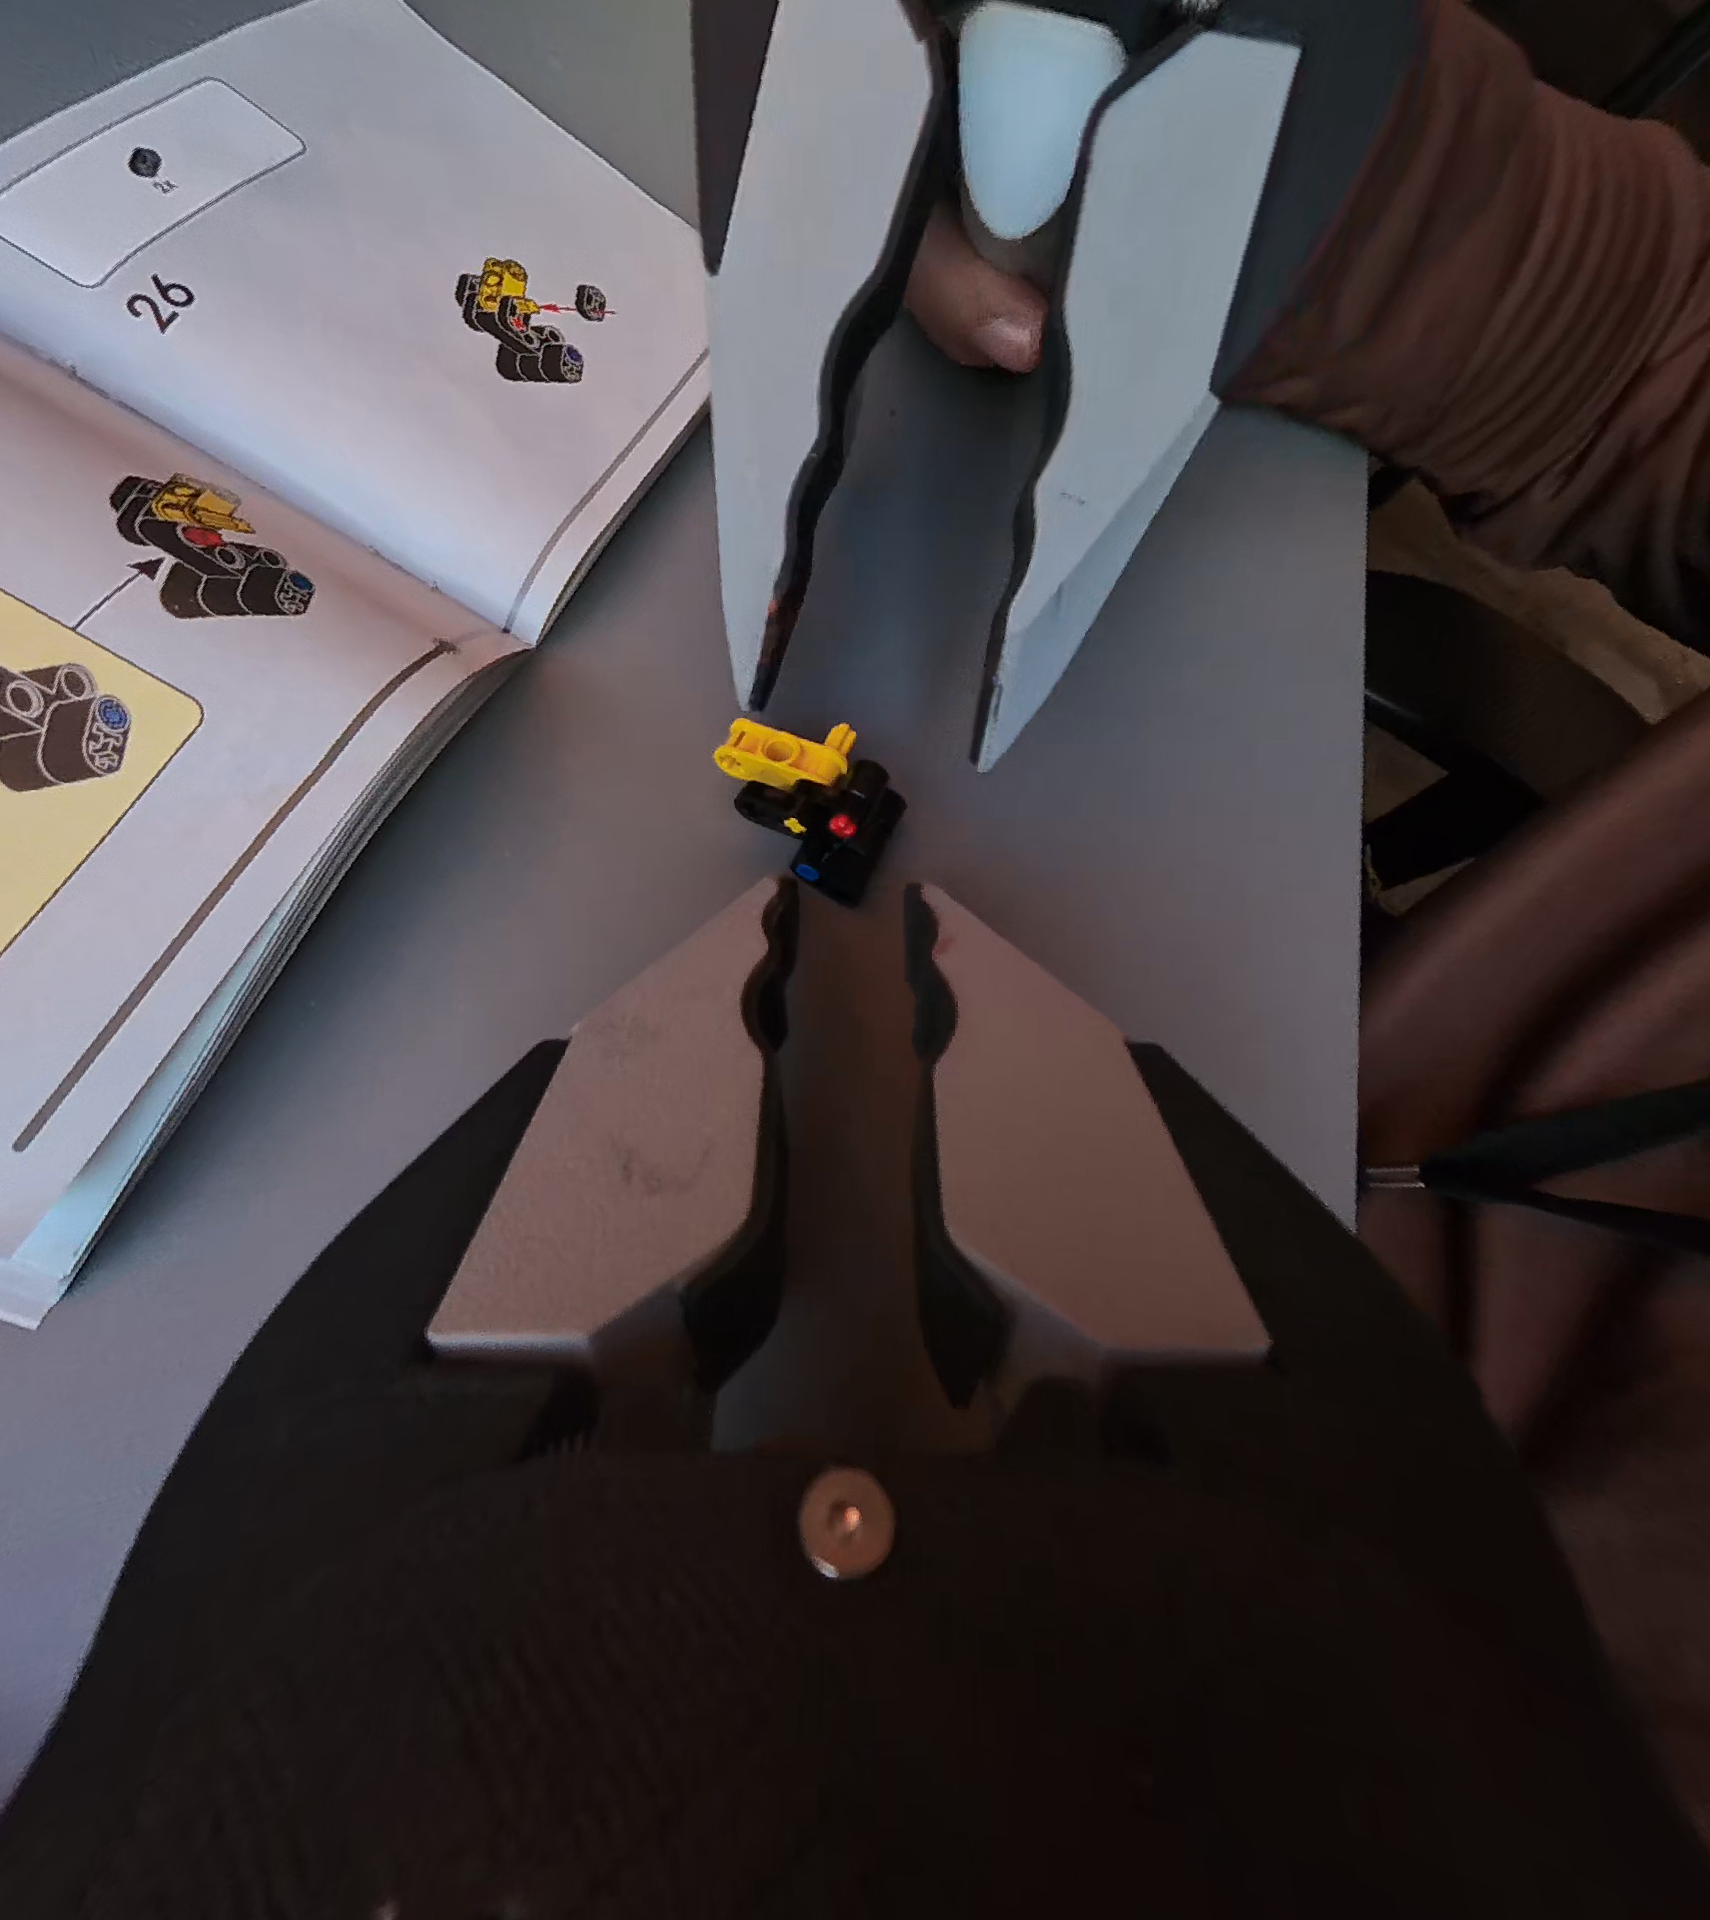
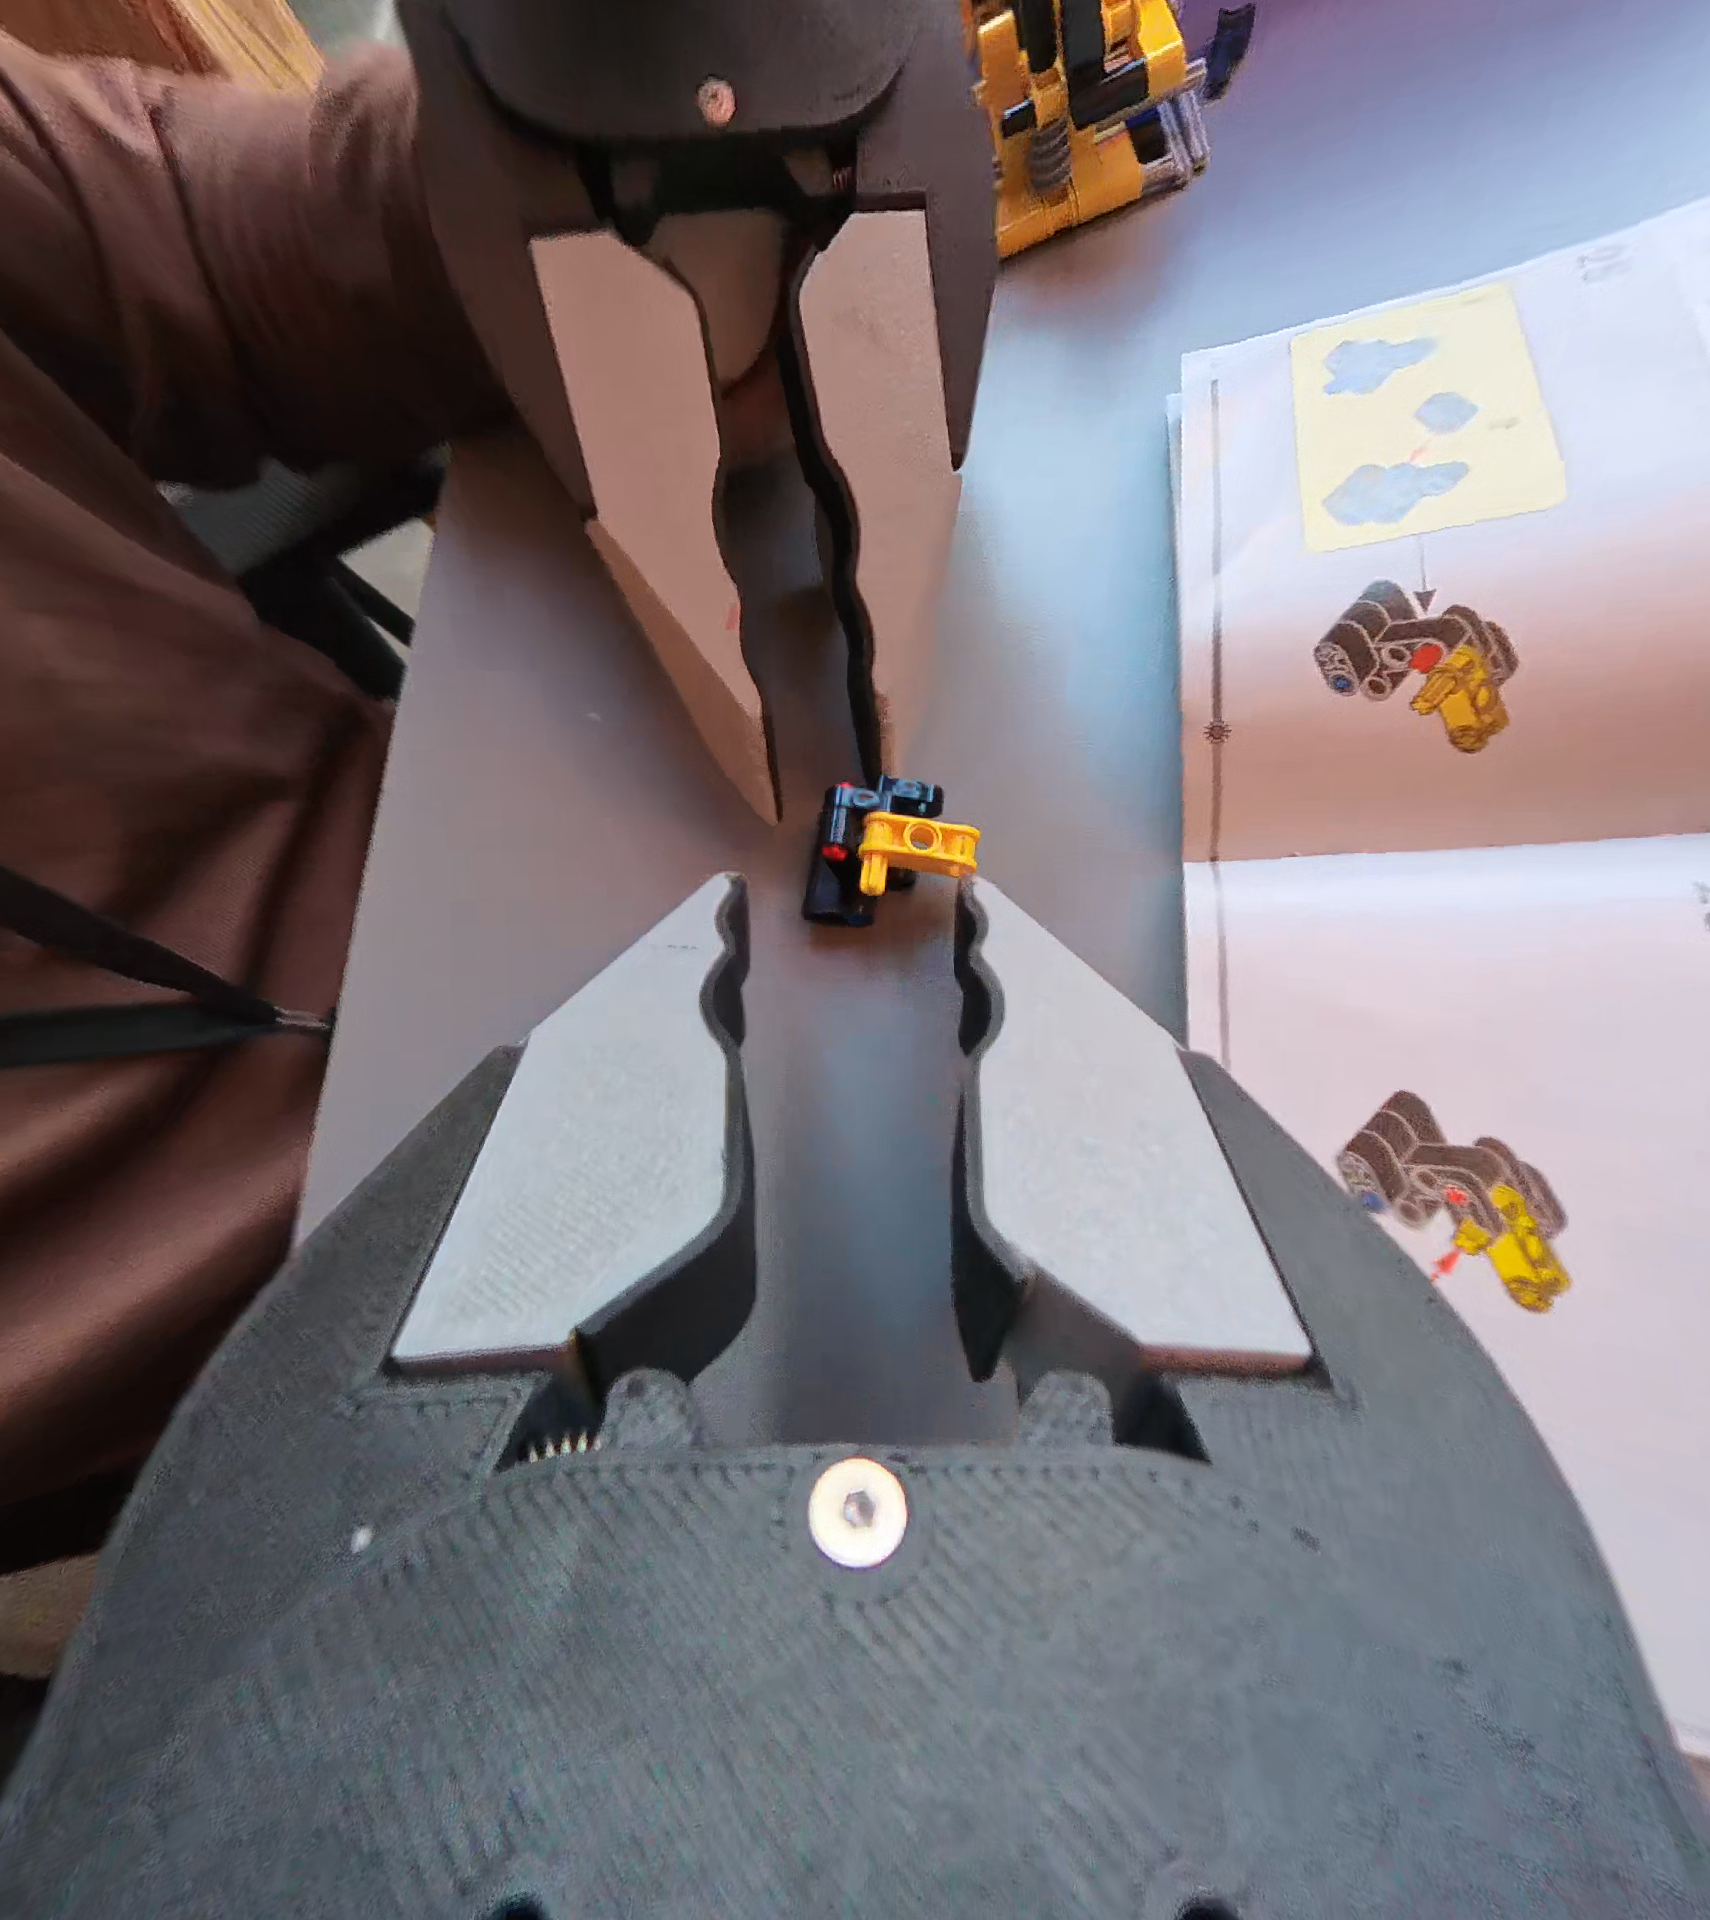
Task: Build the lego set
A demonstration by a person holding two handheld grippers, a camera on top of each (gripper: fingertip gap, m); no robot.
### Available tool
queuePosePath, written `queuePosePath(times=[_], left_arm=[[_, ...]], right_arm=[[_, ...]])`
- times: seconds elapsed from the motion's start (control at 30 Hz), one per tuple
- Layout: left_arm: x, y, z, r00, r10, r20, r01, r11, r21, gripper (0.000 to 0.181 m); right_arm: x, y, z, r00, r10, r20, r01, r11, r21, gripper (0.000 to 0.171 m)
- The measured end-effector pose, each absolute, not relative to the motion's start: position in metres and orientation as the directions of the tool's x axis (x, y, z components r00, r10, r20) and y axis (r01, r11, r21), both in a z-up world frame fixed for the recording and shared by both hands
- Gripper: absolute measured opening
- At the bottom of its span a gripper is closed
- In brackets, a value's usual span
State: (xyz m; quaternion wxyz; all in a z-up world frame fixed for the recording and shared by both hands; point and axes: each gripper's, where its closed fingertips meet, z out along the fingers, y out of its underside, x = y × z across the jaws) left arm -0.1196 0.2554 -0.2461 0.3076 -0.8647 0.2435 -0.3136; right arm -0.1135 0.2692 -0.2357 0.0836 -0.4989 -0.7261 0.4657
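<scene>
Risk noted: we find the subassembly [image 1: 815, 805] loose on the surface [image 1: 560, 831], between left claw [image 1: 846, 894] and right claw [image 2: 851, 894], both open and empty. Uneven closing could, we judge, skid or topple it.

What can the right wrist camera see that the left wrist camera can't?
Only the right wrist view shows the big yellow and black lego model at the table's far end. Only the left wrist view shows a bare thumb behind the right gripper. Both show the small black and yellow assembly lying between the two open grippers, the left gripper, and the open instruction booklet.
</scene>
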Motion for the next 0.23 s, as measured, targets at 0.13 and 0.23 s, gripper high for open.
queuePosePath(times=[0.13, 0.23], left_arm=[[-0.1186, 0.2577, -0.2463, 0.692, -0.624, 0.363, -0.246, -0.677, -0.694, 0.018], [-0.1181, 0.2585, -0.2467, 0.695, -0.629, 0.348, -0.256, -0.669, -0.697, 0.018]], right_arm=[[-0.1183, 0.2707, -0.2353, -0.433, 0.761, -0.483, 0.702, -0.052, -0.71, 0.041], [-0.1211, 0.276, -0.2357, -0.399, 0.761, -0.512, 0.711, -0.096, -0.696, 0.034]])
